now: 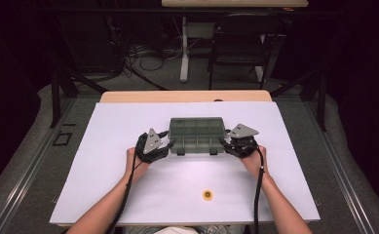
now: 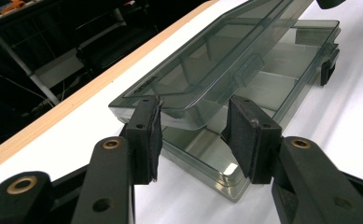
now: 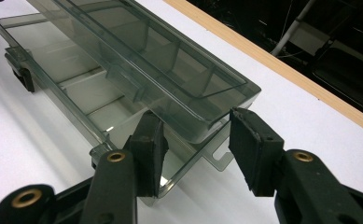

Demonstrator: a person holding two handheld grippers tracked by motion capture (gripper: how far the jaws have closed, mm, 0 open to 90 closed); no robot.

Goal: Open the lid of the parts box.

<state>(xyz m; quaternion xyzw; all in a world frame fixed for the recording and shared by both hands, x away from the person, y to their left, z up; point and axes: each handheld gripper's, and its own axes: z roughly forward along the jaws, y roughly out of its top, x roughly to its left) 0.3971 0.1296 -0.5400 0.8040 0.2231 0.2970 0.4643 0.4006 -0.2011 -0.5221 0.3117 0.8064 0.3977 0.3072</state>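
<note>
The left gripper [image 1: 170,144] sits at the left end of the smoky clear compartment box [image 1: 197,132], just left of centre in the high view. In the left gripper view its jaws stand part open around the corner of the raised lid [image 2: 207,70]; the left pad [image 2: 146,135] touches the lid's edge, while I cannot tell whether the right pad presses on it. The right gripper [image 1: 224,142] sits at the box's right end. In the right gripper view its jaws are also part open, astride the lid's near corner, with the right pad [image 3: 251,149] standing clear of the plastic. No earlier frame is needed to see the lid tilted above the tray [image 3: 67,79].

The box lies mid-bench on the white bench [image 1: 128,195], with broad bare surface in front and to both sides. A small yellow disc [image 1: 207,195] lies well apart, lower centre.

The tray's compartments look empty where the lid leaves them visible.
</note>
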